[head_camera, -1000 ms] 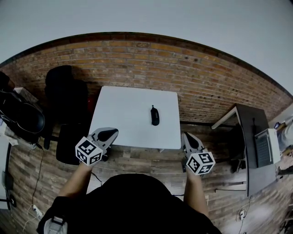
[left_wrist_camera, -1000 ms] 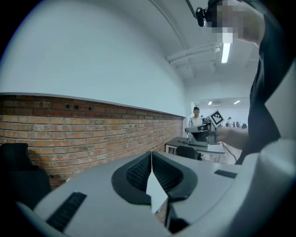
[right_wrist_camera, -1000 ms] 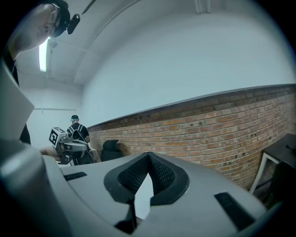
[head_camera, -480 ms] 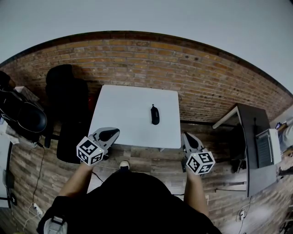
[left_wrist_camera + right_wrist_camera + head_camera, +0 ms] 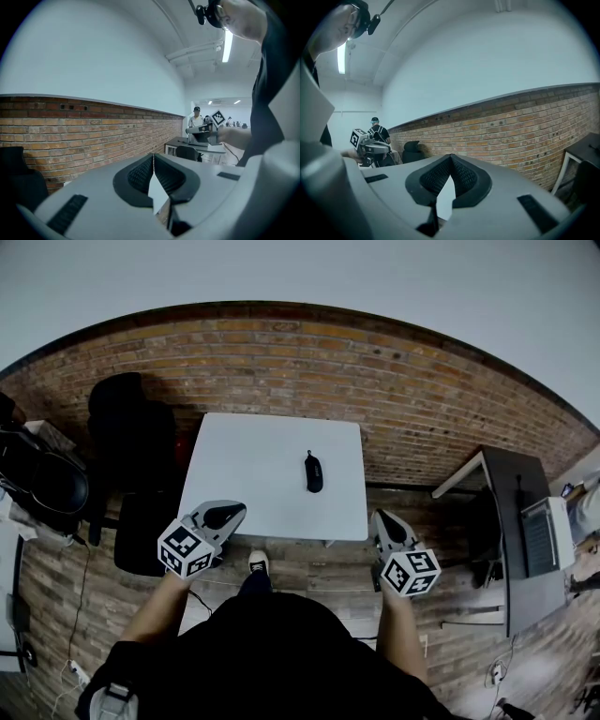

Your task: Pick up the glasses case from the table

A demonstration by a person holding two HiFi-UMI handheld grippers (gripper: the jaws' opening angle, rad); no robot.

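The black glasses case (image 5: 313, 472) lies on the white table (image 5: 253, 465), right of its middle. My left gripper (image 5: 225, 512) hovers at the table's near left edge, well short of the case. Off the near right corner, my right gripper (image 5: 385, 521) hangs over the floor. In the left gripper view the left gripper (image 5: 153, 157) has its ribbed pads pressed together with nothing between them. In the right gripper view the right gripper (image 5: 450, 157) is likewise shut and empty. The case is hidden in both gripper views.
A black office chair (image 5: 131, 427) stands left of the table against the brick wall (image 5: 281, 362). A dark desk (image 5: 516, 512) stands at the right, and black gear (image 5: 47, 484) sits at the far left. My shoe (image 5: 258, 562) is on the wooden floor below the table.
My shoe has come into view on the floor under the table's near edge. The table and case sit slightly higher in the head view. Both grippers stayed shut and almost still.
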